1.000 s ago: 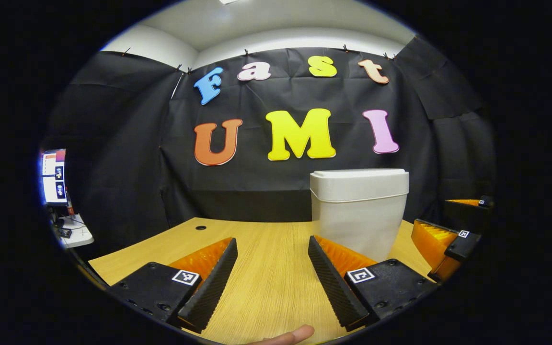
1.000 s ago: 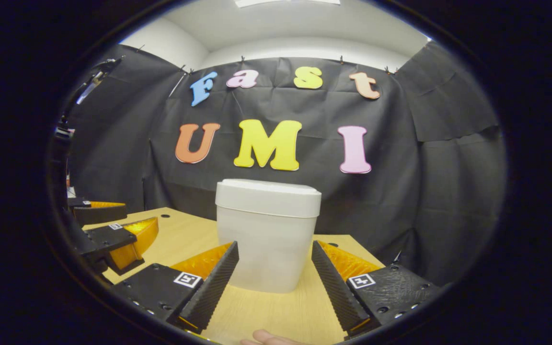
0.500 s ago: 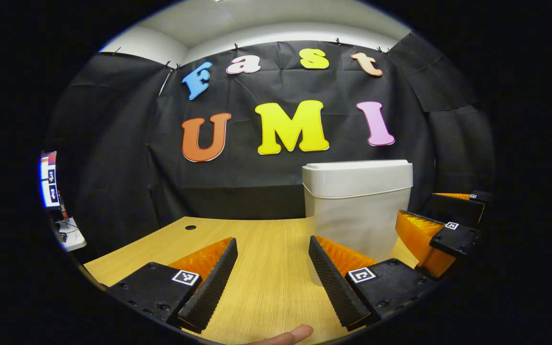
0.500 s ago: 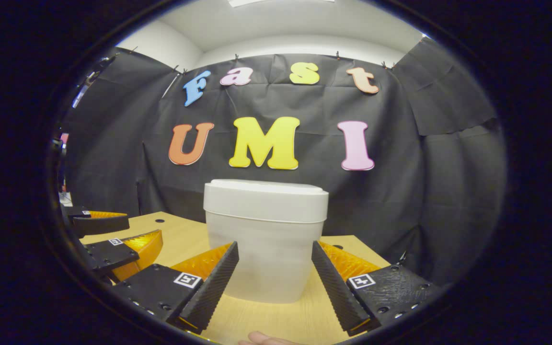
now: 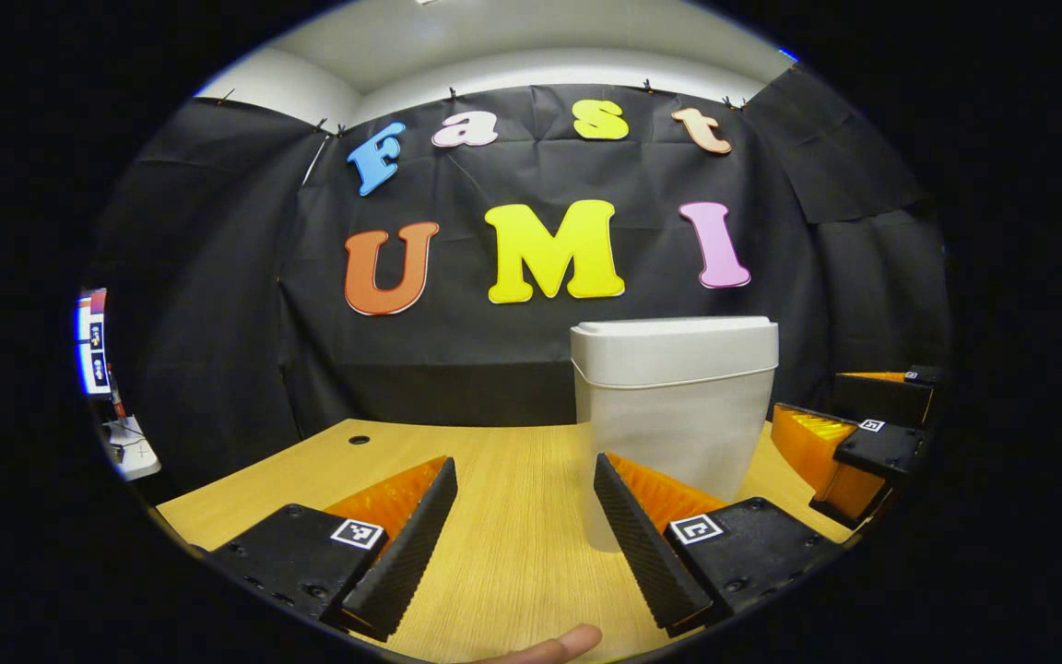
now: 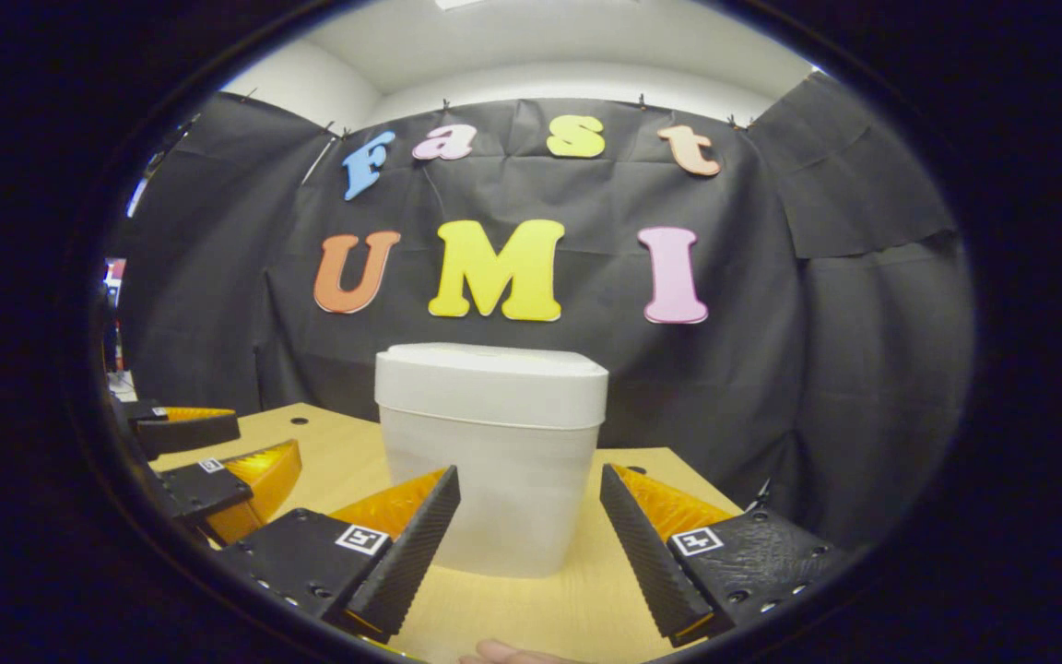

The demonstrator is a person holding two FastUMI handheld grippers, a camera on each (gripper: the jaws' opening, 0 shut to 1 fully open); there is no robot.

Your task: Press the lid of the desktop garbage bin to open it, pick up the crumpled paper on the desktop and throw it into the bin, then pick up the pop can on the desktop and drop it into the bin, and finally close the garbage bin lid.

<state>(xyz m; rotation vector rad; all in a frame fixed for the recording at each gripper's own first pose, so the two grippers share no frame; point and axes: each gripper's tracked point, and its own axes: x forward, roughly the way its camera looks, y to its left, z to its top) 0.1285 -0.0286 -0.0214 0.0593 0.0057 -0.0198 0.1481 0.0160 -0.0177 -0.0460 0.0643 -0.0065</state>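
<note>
1 bin [image 6: 491, 461], lid [image 6: 491, 383] down; 2 grippers, left gripper [image 5: 522, 535] & right gripper [image 6: 526, 544], jaws wide, empty.

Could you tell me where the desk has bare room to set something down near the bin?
Bare desk lies left of the garbage bin, out to the cable hole. A smaller patch sits in front of the bin. To the bin's right it is crowded: the right hand-held gripper hangs there, close to its side.

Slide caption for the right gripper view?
Open right gripper faces the closed white bin on the wooden desk.
</note>
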